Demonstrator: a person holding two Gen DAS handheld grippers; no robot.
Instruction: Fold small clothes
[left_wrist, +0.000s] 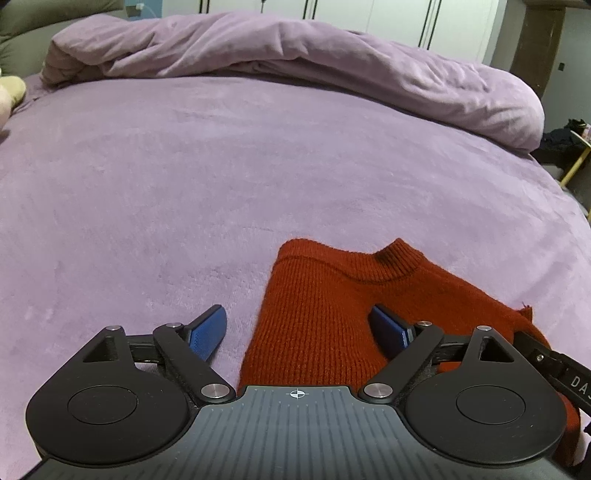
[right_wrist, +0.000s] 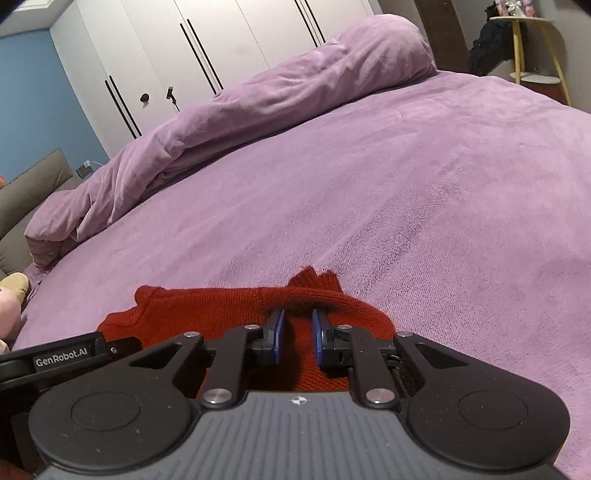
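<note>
1. A red knitted sweater (left_wrist: 325, 314) is being shown lying on a purple bed cover (left_wrist: 184, 184), close under both grippers, near the edge of the bed nearest the cameras.
2. In the left wrist view, the sweater's collar (left_wrist: 397, 260) is being seen pointing away from the camera toward the rumpled purple duvet (left_wrist: 295, 55), so its long axis is running from the camera toward the far side of the bed. The left side edge is being seen as a straight, folded line.
3. The left gripper (left_wrist: 299, 328) is being held with its jaws spread wide: the left blue pad (left_wrist: 207, 332) is sitting over bare cover just beside the sweater, the right blue pad (left_wrist: 388, 328) over the knit. Nothing is being pinched between them.
4. A black part of the other gripper is being caught at the right edge of this view only.
5. In the right wrist view, the collar (right_wrist: 147, 295) is being seen at the left, and a rolled fold of knit (right_wrist: 321, 295) is lying across the tips of the right gripper (right_wrist: 297, 321).
6. The right gripper's jaws are being held narrow, with red fabric filling the gap between the blue pads (right_wrist: 279, 332); whether the knit is actually being squeezed cannot be told.
7. White wardrobe doors (right_wrist: 221, 44), a blue wall and a yellow-legged side table (right_wrist: 535, 48) are being shown clearly only in the right view.
</note>
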